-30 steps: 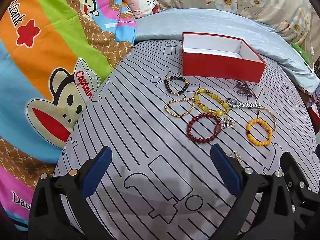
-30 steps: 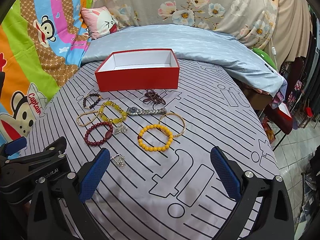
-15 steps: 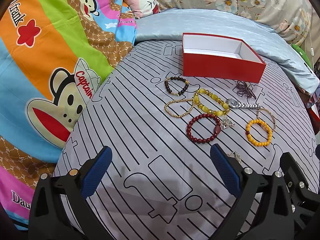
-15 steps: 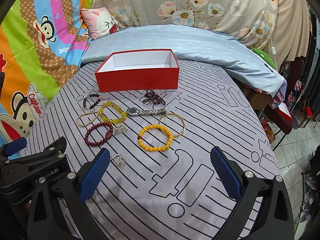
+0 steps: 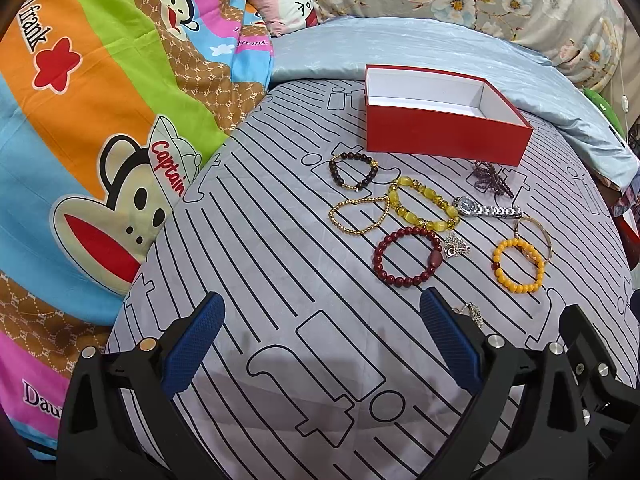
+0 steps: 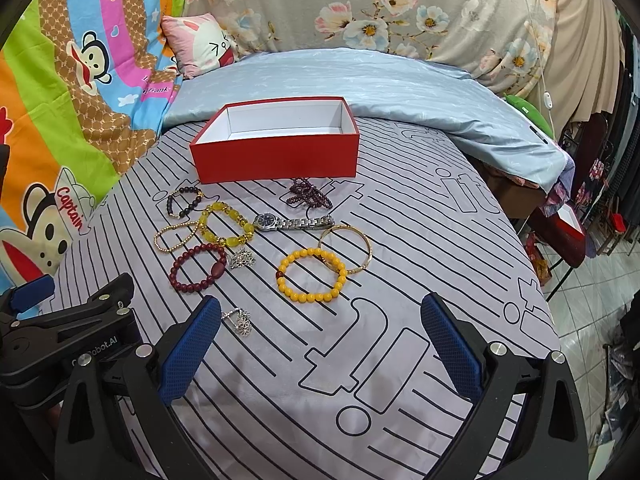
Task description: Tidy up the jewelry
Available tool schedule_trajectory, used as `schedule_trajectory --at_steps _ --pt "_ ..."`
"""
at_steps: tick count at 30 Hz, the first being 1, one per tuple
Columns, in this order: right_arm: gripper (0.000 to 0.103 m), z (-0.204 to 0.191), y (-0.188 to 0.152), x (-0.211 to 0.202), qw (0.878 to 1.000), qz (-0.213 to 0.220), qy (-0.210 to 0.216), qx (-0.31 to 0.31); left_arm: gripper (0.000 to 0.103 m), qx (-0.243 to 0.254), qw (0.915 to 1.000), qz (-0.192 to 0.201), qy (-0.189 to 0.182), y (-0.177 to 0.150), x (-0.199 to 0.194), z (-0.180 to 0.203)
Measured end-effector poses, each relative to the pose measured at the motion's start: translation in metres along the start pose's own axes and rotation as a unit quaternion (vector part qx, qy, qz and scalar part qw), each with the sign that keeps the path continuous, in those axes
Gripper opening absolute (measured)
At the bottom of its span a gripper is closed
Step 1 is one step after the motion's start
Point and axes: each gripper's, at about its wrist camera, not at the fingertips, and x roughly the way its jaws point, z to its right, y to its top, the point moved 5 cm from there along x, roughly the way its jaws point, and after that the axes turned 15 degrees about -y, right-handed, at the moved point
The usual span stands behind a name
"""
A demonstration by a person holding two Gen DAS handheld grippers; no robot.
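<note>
An open, empty red box [image 5: 444,136] [image 6: 276,156] stands at the back of the striped grey bedsheet. In front of it lie several pieces: a dark bead bracelet [image 5: 352,170], a gold bead chain [image 5: 360,214], a yellow stone bracelet [image 5: 424,208], a dark red bracelet [image 5: 406,256] [image 6: 198,268], a silver watch [image 6: 294,222], an orange bead bracelet [image 6: 312,276], a gold bangle [image 6: 348,248], a purple bead strand [image 6: 308,194] and silver brooches [image 6: 240,320]. My left gripper [image 5: 320,340] and right gripper [image 6: 316,340] are both open and empty, near the sheet's front.
A colourful cartoon blanket [image 5: 100,140] lies on the left. A light blue quilt [image 6: 360,84] and a pink pillow [image 6: 204,44] lie behind the box. The bed's right edge [image 6: 536,280] drops to a tiled floor with clutter.
</note>
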Motion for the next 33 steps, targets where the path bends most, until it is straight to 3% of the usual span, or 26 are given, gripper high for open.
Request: schedule_trajectory --at_steps 11,33 --pt "0.096 0.0 0.0 0.005 1.0 -0.005 0.005 -0.001 0.093 -0.006 1.0 -0.007 -0.003 0.0 0.004 -0.001" --pt "0.096 0.018 0.007 0.06 0.999 -0.046 -0.004 0.021 0.093 -0.043 0.9982 -0.035 -0.023 0.013 0.062 -0.023"
